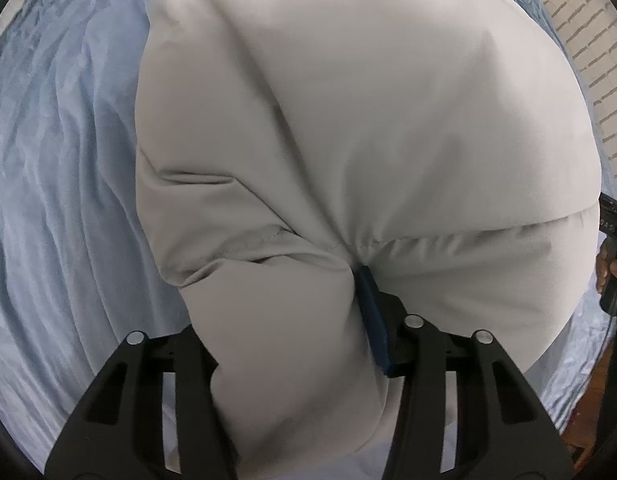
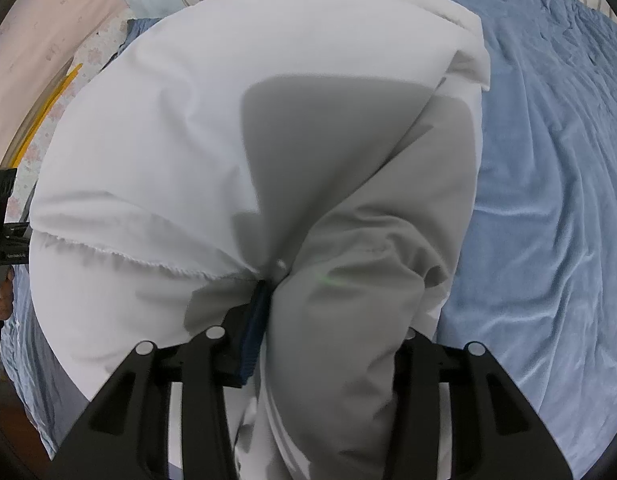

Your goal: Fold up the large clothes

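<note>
A large white padded garment (image 1: 348, 120) hangs bunched over a blue bedsheet (image 1: 60, 160). My left gripper (image 1: 348, 280) is shut on its seamed edge; one blue pad (image 1: 374, 320) shows, the other finger is hidden by cloth. In the right wrist view the same white garment (image 2: 168, 120) fills the middle. My right gripper (image 2: 272, 280) is shut on a gathered fold of it, with one blue pad (image 2: 256, 332) showing. The garment is stretched between both grippers and sags onto the bed.
The blue bedsheet (image 2: 548, 160) covers the bed on both sides. A white brick wall (image 1: 588, 40) stands behind. A pink floral cloth (image 2: 36, 60) and yellow rods (image 2: 56, 96) lie at the far left. The other hand-held gripper (image 1: 612, 240) shows at the right edge.
</note>
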